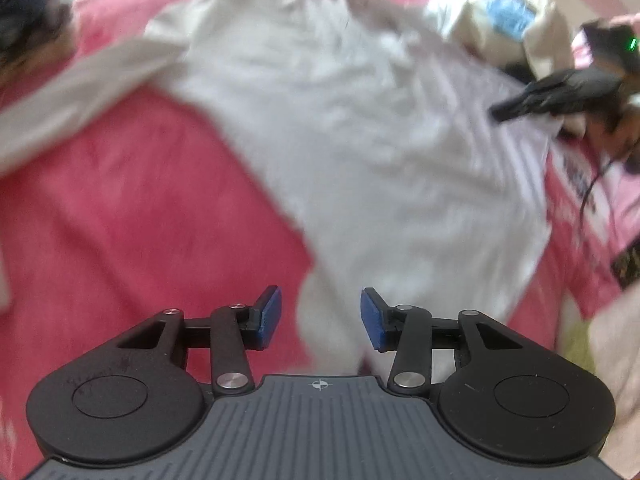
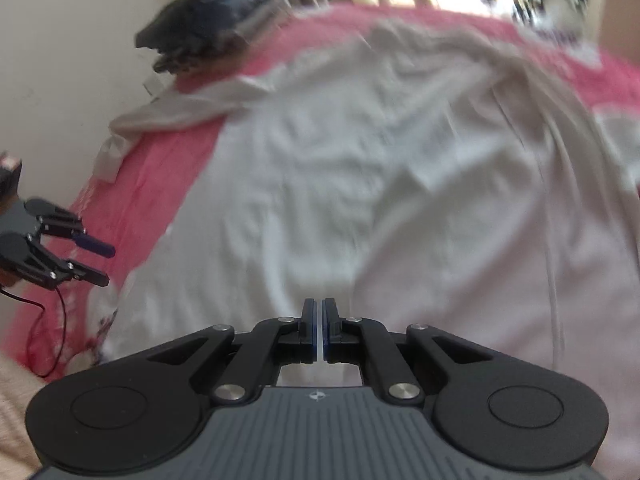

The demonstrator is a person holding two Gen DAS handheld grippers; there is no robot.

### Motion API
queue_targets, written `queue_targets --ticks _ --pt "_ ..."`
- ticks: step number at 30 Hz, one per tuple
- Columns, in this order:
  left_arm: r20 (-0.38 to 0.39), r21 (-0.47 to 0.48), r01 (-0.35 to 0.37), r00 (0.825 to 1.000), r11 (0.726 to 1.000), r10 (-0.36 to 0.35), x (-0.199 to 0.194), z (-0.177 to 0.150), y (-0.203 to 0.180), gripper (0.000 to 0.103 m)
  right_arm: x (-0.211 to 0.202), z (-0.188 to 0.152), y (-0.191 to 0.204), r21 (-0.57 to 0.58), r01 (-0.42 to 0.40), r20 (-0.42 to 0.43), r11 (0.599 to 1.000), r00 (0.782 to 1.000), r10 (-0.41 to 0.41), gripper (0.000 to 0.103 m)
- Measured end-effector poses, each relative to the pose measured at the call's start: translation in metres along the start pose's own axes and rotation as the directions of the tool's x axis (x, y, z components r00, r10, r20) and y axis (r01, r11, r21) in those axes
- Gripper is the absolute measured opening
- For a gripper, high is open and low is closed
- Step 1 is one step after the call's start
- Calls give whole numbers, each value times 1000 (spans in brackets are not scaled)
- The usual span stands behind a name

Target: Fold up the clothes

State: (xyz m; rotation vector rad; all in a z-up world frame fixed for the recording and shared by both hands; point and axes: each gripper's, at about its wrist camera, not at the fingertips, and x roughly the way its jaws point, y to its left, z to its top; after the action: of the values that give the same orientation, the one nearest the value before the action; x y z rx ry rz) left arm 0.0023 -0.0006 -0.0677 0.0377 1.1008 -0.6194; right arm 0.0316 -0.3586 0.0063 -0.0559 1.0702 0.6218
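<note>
While a white long-sleeved shirt (image 1: 360, 132) is spread flat across a bed covered in a pink blanket (image 1: 132, 208), two claws are held low over its near hem. The left claw (image 1: 320, 318) is seen spread wide and empty, just above the hem corner. The right claw (image 2: 319, 328) is pressed together; whether cloth is pinched cannot be told. The shirt looks light, soft and limp, likely best gripped at a hem corner or sleeve cuff. One sleeve (image 2: 180, 114) is stretched toward the bed's wall-side edge. Bare blanket is left beside the shirt for folding; other clothes (image 1: 508, 28) are heaped farther off.
</note>
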Motion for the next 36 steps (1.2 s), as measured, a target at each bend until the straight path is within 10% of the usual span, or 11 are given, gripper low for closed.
queue_targets --ticks 9,15,25,36 --pt "1 34 -8 1000 999 8 48 8 -13 45 69 -30 23 -216 93 -28 972 994 -102 1" --pt "125 -22 -6 992 1000 9 33 44 7 47 51 -9 15 -133 57 37 990 998 -52 7" --pt "267 -234 -146 941 961 208 50 115 70 48 87 -6 -2 -57 61 69 997 996 -57 14" --pt "204 -120 -1 979 993 26 110 128 19 49 0 -40 -29 249 201 164 948 955 -245 30"
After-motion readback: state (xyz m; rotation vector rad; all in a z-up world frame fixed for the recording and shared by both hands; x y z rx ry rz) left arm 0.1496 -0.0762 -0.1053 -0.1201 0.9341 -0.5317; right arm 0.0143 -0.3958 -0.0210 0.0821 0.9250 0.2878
